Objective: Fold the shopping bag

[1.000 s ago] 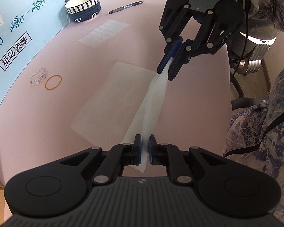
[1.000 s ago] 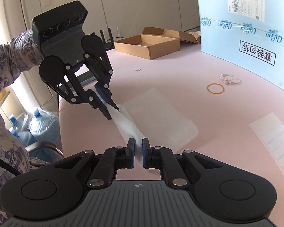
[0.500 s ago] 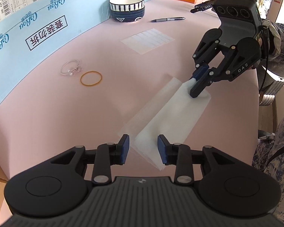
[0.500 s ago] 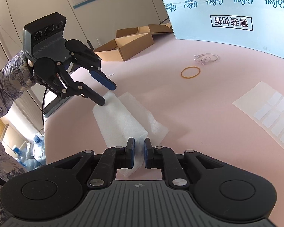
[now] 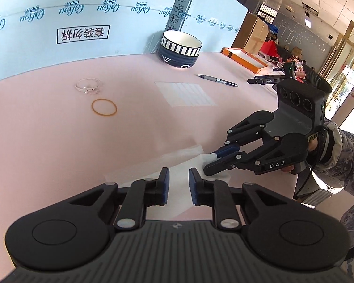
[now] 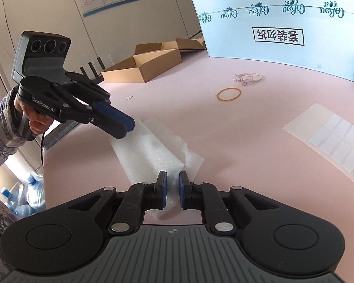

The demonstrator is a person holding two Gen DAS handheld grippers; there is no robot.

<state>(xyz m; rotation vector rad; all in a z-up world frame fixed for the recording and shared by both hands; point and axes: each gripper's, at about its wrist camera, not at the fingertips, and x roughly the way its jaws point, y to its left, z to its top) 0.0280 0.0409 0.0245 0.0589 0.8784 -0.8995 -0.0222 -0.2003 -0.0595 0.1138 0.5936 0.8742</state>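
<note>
Item: white shopping bag (image 6: 153,151), thin and translucent, laid flat on the pink worktop (image 5: 59,141) as a narrow doubled strip. A second earlier it was held taut in the air between the two grippers; it has since been lowered and one half laid over the other, with a lower layer showing past the far edge.

Left gripper (image 5: 179,186): its fingers have opened and then been closing again within the last second. In the left wrist view a gap is seen between the blue pads, with bag material lying between but not pressed; in the right wrist view the tips hang over the far end of the strip and read as nearly together. The end is judged released.

Right gripper (image 6: 172,189): nearly closed, with the near corner of the bag bunched between the fingers; gripped, as seen from the left wrist view.

Status: one lengthwise fold is judged complete. A crosswise fold is likely next, needing a fresh grip by the left gripper.

Also present, untouched: rubber band (image 5: 104,107), striped bowl (image 5: 179,48), pen (image 5: 218,80), label sheet (image 5: 185,93).
</note>
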